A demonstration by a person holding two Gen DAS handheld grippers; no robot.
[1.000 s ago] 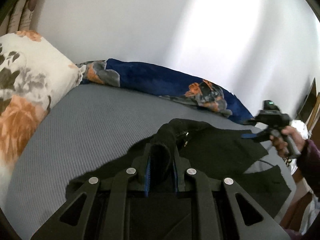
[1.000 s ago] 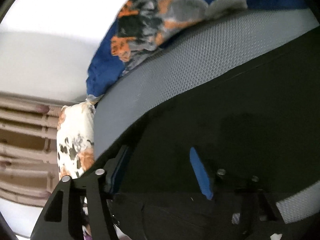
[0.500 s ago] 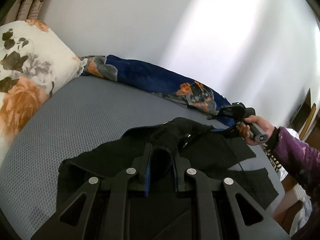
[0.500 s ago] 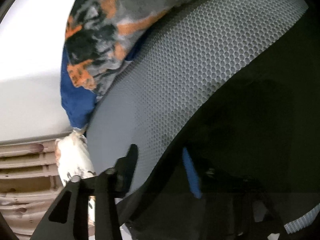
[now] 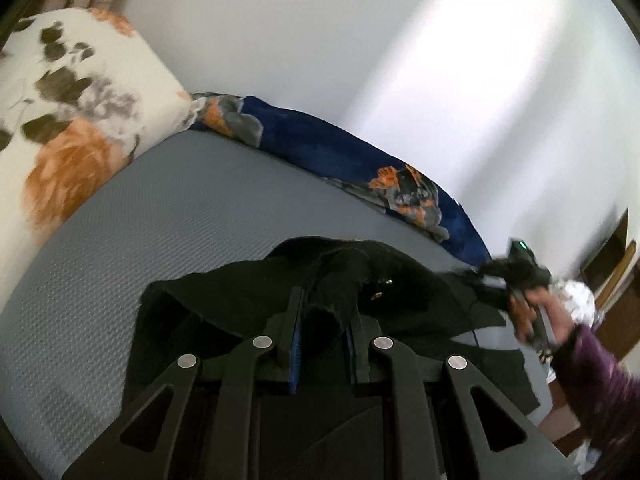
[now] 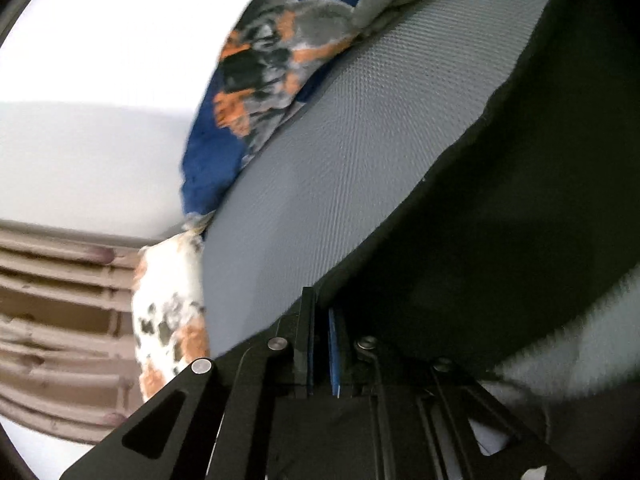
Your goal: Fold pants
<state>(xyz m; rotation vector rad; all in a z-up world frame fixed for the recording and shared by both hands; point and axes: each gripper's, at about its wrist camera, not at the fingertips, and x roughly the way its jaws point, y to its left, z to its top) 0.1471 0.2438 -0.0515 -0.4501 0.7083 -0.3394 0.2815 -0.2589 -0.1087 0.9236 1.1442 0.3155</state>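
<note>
Grey bed (image 5: 168,208) carries black pants (image 5: 248,292); left hand-held gripper (image 5: 322,312) pinches their bunched cloth, and right hand-held gripper (image 6: 322,312), jaws just closing, pinches their edge.

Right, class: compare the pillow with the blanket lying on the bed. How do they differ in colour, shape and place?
1. The pillow is white with orange flowers and dark leaves; the blanket is deep blue with orange and grey patches.
2. The pillow is plump and rounded; the blanket lies as a long, low, rumpled strip.
3. The pillow sits at the left end of the bed; the blanket runs along its far edge by the wall.
Both carry orange in their pattern.
</note>
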